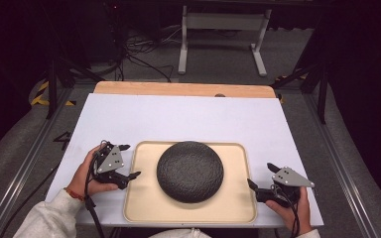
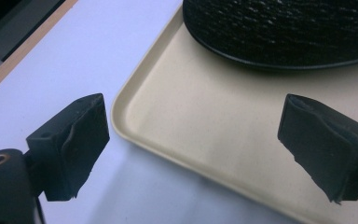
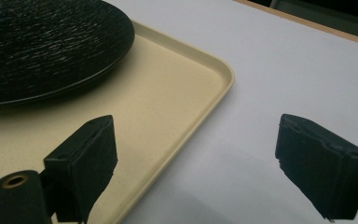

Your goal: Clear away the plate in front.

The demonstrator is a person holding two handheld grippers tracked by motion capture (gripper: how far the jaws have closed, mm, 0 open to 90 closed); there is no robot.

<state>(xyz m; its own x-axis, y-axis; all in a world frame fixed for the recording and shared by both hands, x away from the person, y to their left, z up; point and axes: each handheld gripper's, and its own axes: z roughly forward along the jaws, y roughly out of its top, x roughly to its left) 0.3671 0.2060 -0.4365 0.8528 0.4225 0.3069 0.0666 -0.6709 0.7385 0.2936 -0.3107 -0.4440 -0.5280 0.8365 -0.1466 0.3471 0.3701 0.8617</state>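
A beige tray (image 1: 139, 198) lies on the white table top near the front edge. On it rests a dark, rough-textured plate turned upside down (image 1: 190, 170). My left gripper (image 1: 129, 161) is at the tray's left rim, open, one jaw over the table and one over the tray (image 2: 200, 140). The plate's edge (image 2: 284, 32) lies ahead of it. My right gripper (image 1: 262, 176) is at the tray's right rim (image 3: 214, 98), open and holding nothing, with the plate (image 3: 46, 46) off to its left.
The white board (image 1: 178, 119) covers a wooden table top whose far edge (image 1: 183, 89) shows behind it. Bare white surface stretches beyond the tray. A white metal stand (image 1: 223, 29) and cables are on the floor past the table.
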